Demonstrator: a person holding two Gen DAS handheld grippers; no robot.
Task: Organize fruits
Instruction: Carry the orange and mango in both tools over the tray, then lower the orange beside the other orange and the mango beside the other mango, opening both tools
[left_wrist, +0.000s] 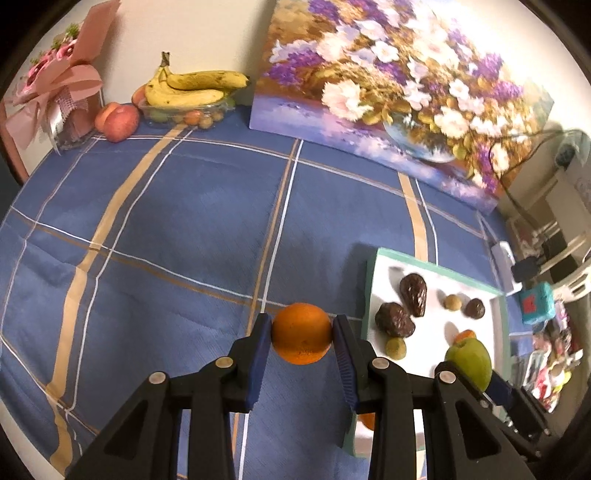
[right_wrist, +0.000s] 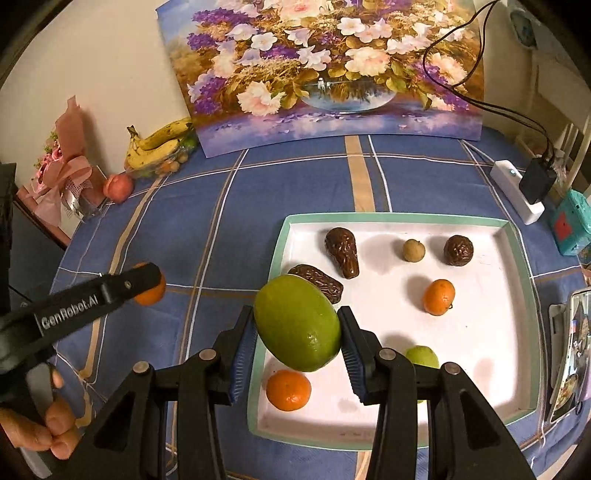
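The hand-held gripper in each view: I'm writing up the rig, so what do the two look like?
Both look alike. The right hand-held gripper and the left hand-held gripper have matte black plastic arms with triangular cut-outs, round silver pivot pins and ribbed blue pads on the fingers. In the right wrist view, the left one's side carries white "GenRobot.AI" lettering. No cables or sleeves show.

Small round orange mandarins: three, one (left_wrist: 301, 333) clamped in a gripper, two (right_wrist: 288, 390) (right_wrist: 439, 297) lying in the tray
Large smooth green oval fruit (right_wrist: 297, 328): one
Wrinkled dark brown fruits: three (right_wrist: 342, 252) (right_wrist: 458, 250) (right_wrist: 317, 280)
Small tan round fruit (right_wrist: 413, 250): one
Small pale green fruit (right_wrist: 423, 356): one
White rectangular tray with mint-green rim (right_wrist: 391, 218): one
Yellow spotted banana bunch (left_wrist: 192, 86): one
Red-pink peaches (left_wrist: 117, 122): two visible
Black two-finger grippers with blue pads: two (left_wrist: 301, 345) (right_wrist: 297, 341)
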